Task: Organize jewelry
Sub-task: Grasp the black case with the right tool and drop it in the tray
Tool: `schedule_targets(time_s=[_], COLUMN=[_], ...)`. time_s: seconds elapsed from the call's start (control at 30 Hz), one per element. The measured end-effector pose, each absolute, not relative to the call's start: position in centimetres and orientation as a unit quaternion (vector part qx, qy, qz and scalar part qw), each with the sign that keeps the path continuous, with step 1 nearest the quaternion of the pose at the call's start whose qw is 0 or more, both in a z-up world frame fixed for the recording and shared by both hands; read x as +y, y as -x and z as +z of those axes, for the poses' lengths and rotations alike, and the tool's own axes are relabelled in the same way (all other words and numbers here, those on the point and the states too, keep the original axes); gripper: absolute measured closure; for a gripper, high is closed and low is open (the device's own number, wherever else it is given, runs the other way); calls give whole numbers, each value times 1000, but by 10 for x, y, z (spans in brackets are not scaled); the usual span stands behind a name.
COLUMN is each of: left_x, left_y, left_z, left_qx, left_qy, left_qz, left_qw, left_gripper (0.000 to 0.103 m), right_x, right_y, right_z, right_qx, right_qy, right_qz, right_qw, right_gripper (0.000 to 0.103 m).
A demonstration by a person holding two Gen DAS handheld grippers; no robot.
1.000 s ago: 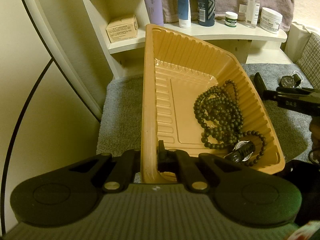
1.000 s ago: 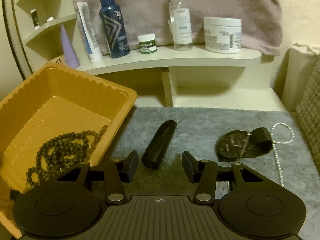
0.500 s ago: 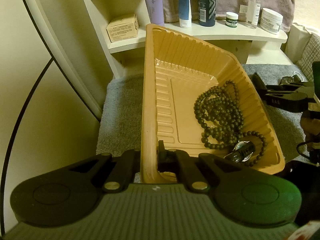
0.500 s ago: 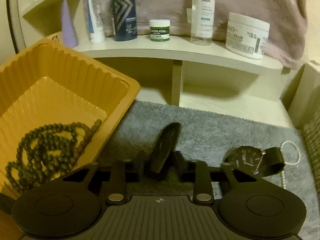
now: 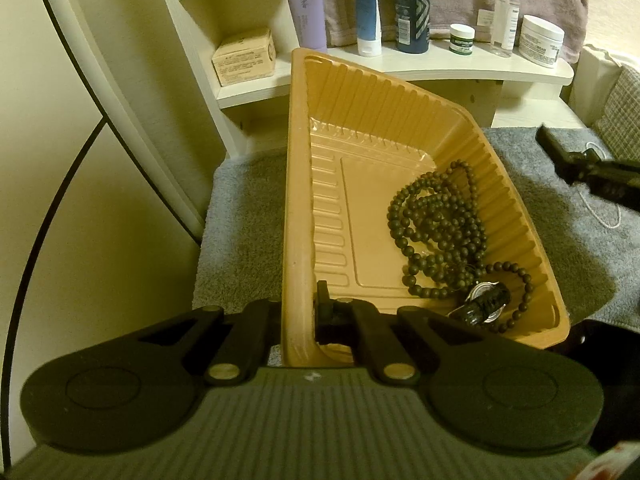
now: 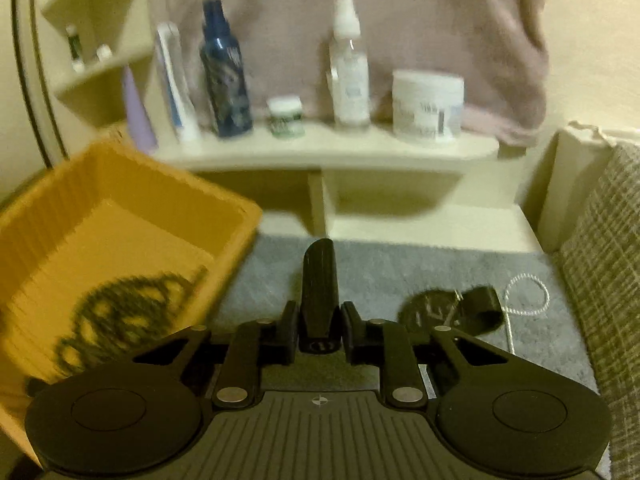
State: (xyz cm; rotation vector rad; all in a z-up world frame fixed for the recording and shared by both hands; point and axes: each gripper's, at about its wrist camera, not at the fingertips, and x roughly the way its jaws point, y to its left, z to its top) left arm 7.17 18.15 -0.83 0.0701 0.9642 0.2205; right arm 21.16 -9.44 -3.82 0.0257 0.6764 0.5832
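My left gripper (image 5: 298, 312) is shut on the near left rim of an orange ribbed tray (image 5: 296, 184), which it holds tilted. In the tray lie a dark bead necklace (image 5: 436, 232) and a small dark item with a silver ring (image 5: 486, 304). My right gripper (image 6: 319, 322) is shut on a black clip-like bar (image 6: 319, 280), lifted off the grey mat and pointing away from me. The same gripper with the bar (image 5: 554, 146) shows at the right edge of the left wrist view. A black watch (image 6: 430, 314) and a thin pale chain (image 6: 524, 296) lie on the mat (image 6: 400, 276).
A cream shelf (image 6: 328, 152) behind the mat carries a blue bottle (image 6: 224, 80), a spray bottle (image 6: 350, 76), a white jar (image 6: 428, 104), a small green jar (image 6: 286, 116) and tubes. A checked cushion (image 6: 604, 272) is at the right. A cardboard box (image 5: 244, 56) sits on a lower shelf.
My right gripper closed on the black bar and lifted it off the mat; the bar now points straight ahead. The left gripper and tray stayed still.
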Motion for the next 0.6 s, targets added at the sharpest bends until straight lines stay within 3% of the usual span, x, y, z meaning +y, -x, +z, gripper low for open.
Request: schedule_targets(time_s=[0.27,0.6], left_x=[181,181], left_y=[-71,-71], left_z=[-8,-8], left_qx=[462,462], left_qy=[-33,-33], left_qz=[106,106], left_qw=[880,880], left_gripper=[100,100], right_x=[-68,-32], right_y=[-186,-167], right_z=[-2,-9], right_qx=[307,322], right_qy=[-29,-6], right_qz=[394,452], right_qw=[866,832], right_gripper=[81,81])
